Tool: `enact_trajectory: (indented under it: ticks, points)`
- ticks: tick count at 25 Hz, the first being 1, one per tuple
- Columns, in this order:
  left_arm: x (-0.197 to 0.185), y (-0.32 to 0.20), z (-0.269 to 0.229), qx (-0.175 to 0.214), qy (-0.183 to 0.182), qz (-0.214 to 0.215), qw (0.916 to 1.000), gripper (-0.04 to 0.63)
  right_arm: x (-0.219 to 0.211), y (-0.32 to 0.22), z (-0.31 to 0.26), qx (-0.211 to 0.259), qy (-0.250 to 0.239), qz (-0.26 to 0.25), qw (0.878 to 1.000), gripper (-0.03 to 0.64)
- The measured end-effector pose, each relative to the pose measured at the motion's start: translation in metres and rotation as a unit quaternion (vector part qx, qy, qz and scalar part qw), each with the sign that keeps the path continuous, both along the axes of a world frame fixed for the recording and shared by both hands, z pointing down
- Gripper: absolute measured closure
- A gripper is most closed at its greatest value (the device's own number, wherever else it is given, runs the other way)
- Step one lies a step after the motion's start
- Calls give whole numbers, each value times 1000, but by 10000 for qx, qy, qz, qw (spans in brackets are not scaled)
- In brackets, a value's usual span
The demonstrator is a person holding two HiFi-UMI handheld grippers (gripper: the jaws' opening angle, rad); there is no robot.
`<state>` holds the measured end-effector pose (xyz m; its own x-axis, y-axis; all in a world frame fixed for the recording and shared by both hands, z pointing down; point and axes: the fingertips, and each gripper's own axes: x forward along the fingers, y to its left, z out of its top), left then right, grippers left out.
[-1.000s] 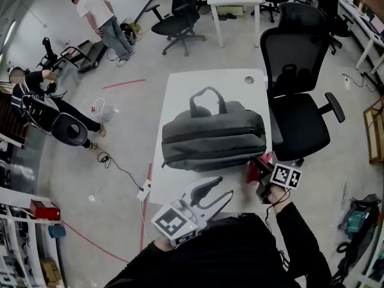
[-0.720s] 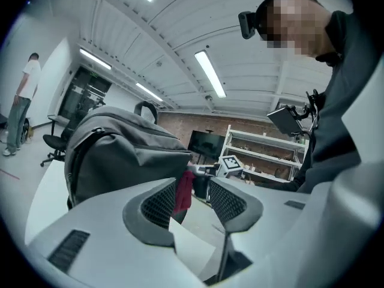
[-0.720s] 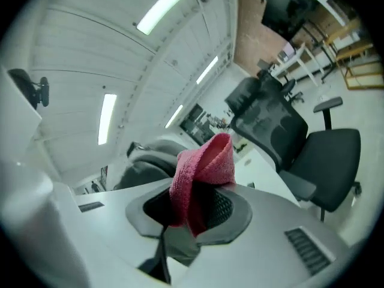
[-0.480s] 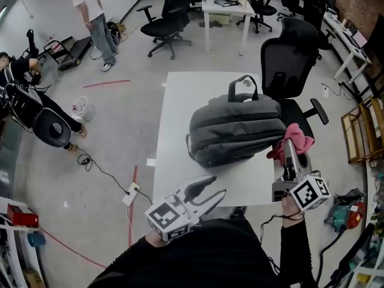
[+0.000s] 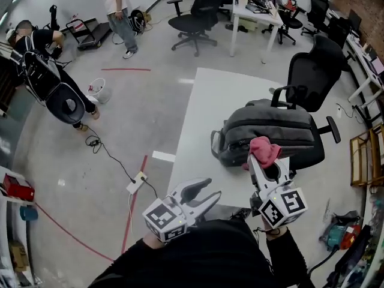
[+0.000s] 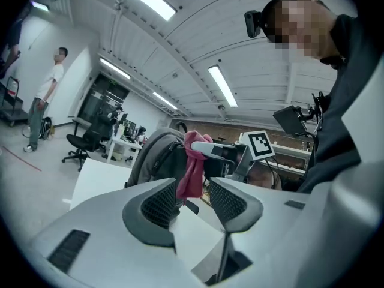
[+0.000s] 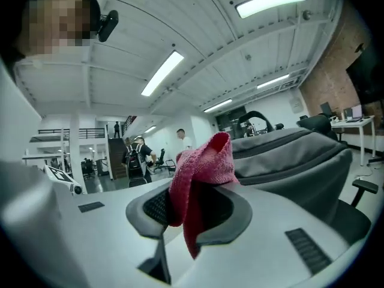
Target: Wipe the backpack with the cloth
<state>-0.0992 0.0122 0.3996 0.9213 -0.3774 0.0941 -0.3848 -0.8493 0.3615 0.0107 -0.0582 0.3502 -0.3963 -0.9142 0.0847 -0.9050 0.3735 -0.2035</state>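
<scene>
Backpack (image 5: pixel 276 131), grey, lies on its side on white desk (image 5: pixel 207 107), twd the desk's right half, carry handle pointing at black office chair (image 5: pixel 312 71) behind it. Zipper side faces the person. R gripper (image 5: pixel 267 168) is held level at the pack's near side, marker cube twd the body. Its fingers are clamped on pink-red cloth (image 5: pixel 264 150): in the right gripper view the cloth bunches up above the pads w/ a tail hanging below. The cloth sits right at the pack's near face, about mid-length; can't tell if it touches the fabric. L gripper (image 5: pixel 210 189) is low at the near desk edge, left of the R one and well apart from the pack. Its fingers are apart w/ nothing betw. them; the left gripper view shows the cloth and R gripper only farther off, seen thru the gap. Bkgd: grey floor w/ red tape lines, white power strip (image 5: pixel 138 183) on its cable left of the desk, one person standing (image 5: pixel 120 11) far back, another bent over gear (image 5: pixel 36 44) at far left, more chairs and desks beyond.
</scene>
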Motion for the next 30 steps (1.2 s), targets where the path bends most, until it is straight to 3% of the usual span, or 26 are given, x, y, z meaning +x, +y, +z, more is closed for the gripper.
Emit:
enact_trajectory:
  ticks: [6, 9, 13, 18, 22, 26, 30]
  points:
    - [-32, -3, -4, -91, 148, -530, 9984, 408, -87, 4, 6, -198, 15, -1202, 9926, 518]
    - [-44, -9, -11, -88, 236, -782, 9966, 408, -124, 9, 11, -435, -240, -1761, 9831, 518]
    - [-55, -17, -19, 169, 149, -1136, 9933, 403, -146, 19, 10, -600, -604, -2146, 9730, 518]
    - [-43, -14, -15, 508, -227, -983, 9936, 316, -152, 30, 14, -920, -1264, -2451, 9568, 518]
    - [-39, -9, -21, 540, -246, -824, 9948, 308, -152, 34, 16, -1300, -1884, -2562, 9391, 518]
    - [-36, -6, -19, 594, -288, -677, 9955, 310, -153, 41, 14, -1314, -1914, -2663, 9355, 514]
    - [-28, -2, -20, 779, -263, -572, 9950, 308, -159, 50, 11, -1229, -1953, -2899, 9288, 453]
